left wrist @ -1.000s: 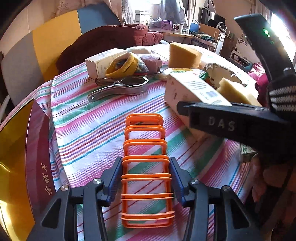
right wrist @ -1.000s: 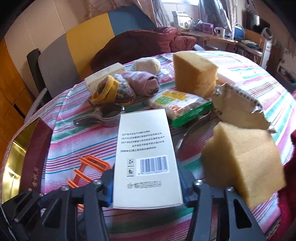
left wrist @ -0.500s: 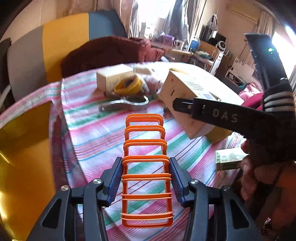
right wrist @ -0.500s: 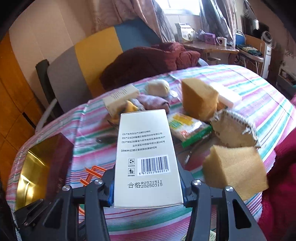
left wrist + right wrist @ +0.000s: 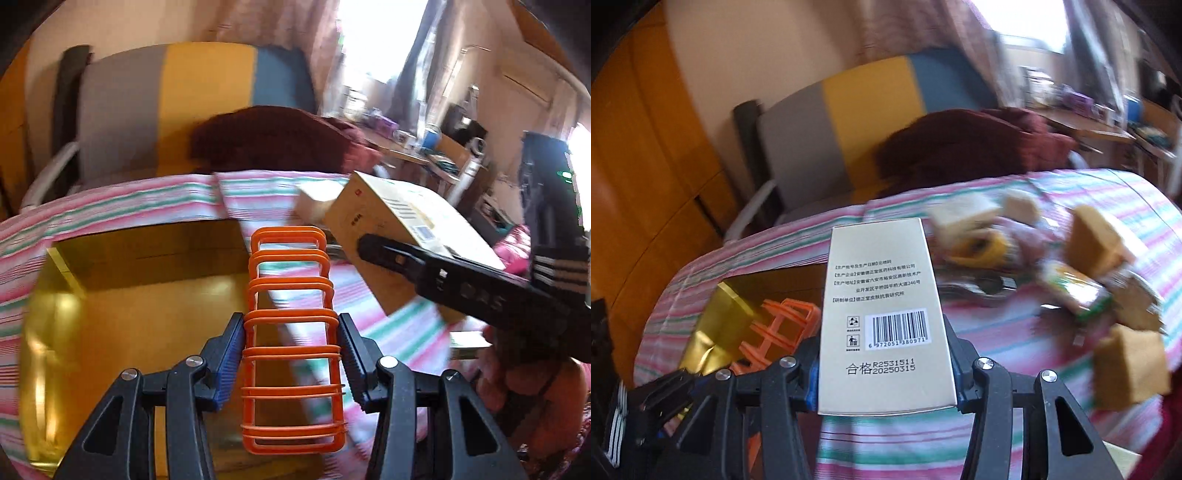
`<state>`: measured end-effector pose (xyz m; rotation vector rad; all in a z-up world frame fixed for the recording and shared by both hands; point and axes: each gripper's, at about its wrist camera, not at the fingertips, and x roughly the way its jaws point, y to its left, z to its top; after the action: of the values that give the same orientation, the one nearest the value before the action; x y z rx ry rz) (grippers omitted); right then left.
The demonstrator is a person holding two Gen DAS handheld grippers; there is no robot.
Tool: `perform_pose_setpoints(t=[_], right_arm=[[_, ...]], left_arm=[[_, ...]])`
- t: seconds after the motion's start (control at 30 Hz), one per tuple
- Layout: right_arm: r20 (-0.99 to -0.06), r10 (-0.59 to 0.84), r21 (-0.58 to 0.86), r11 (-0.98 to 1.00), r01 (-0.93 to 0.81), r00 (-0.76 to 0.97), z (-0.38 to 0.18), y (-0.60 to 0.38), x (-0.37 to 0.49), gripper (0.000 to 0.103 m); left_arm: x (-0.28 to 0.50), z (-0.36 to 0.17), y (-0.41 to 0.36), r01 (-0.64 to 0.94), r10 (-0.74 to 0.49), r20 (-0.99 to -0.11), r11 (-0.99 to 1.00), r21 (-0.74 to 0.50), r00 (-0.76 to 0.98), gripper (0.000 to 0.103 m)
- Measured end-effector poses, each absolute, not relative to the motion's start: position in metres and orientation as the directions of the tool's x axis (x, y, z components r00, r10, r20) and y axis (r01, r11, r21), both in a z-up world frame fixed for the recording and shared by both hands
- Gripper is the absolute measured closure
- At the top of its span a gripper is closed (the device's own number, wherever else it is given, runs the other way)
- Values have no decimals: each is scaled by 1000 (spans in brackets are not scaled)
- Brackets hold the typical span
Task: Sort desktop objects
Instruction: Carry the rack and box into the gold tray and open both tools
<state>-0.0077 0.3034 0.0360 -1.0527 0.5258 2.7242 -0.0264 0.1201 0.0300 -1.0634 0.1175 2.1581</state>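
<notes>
In the left wrist view, the left gripper (image 5: 291,354) is clamping an orange rack (image 5: 290,317) between its blue pads, the rack's ladder-like rungs running away from the camera toward twelve o'clock. Under the rack, from about nine o'clock round to six, a shiny gold box (image 5: 122,295) is lying open on the striped tablecloth (image 5: 147,199). Toward two o'clock the right gripper (image 5: 369,245) is reaching in from the right edge, its black finger lying along the side of a cream carton (image 5: 399,229) that is hanging tilted above the cloth. At four o'clock a hand (image 5: 517,380) is wrapping around that gripper's handle. Behind the table, at eleven o'clock, a chair (image 5: 166,103) with grey, yellow and blue panels is standing with a dark red blanket (image 5: 266,136) heaped on it.

In the right wrist view, the left gripper's black body is showing at seven o'clock, with the orange rack (image 5: 779,325) sticking out above the gold box (image 5: 724,325) at nine o'clock. In the centre the right gripper (image 5: 882,369) is pinching the cream carton (image 5: 882,314) by its long sides, the barcode face turned up to the camera and the far end pointing to twelve. From two to four o'clock, blurred clutter is lying on the cloth: a yellow sponge (image 5: 1097,240), a green-edged packet (image 5: 1075,291) just below it, and a second sponge block (image 5: 1130,369) nearest the table's edge.
</notes>
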Motion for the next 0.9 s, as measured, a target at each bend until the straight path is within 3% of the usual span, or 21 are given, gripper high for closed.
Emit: perform_pose_setpoints(t=[0.3,0.6,0.7,0.9], right_arm=[[-751,-138,301,-942,-150,-645,6,224,-82,51],[-816,-176,315,-934,-167,-551,-35,192,-137,51],[-819,-171,324,-926,-194,-547,-42,189,-156,50],[-760,-305,484,-855,-187,-574,-45,189,-175,41]], left_arm=[[-108,-3,54,-513,408,-791,-847,-141,-456,53],[-164,-44,31,-458,302,-857,-885,-88,-419,52],[-178,-39,22,-402,287,-851,-910,-99,-440,42],[-190,-20,-4,-338,311,-829,-928,-159,-464,40]])
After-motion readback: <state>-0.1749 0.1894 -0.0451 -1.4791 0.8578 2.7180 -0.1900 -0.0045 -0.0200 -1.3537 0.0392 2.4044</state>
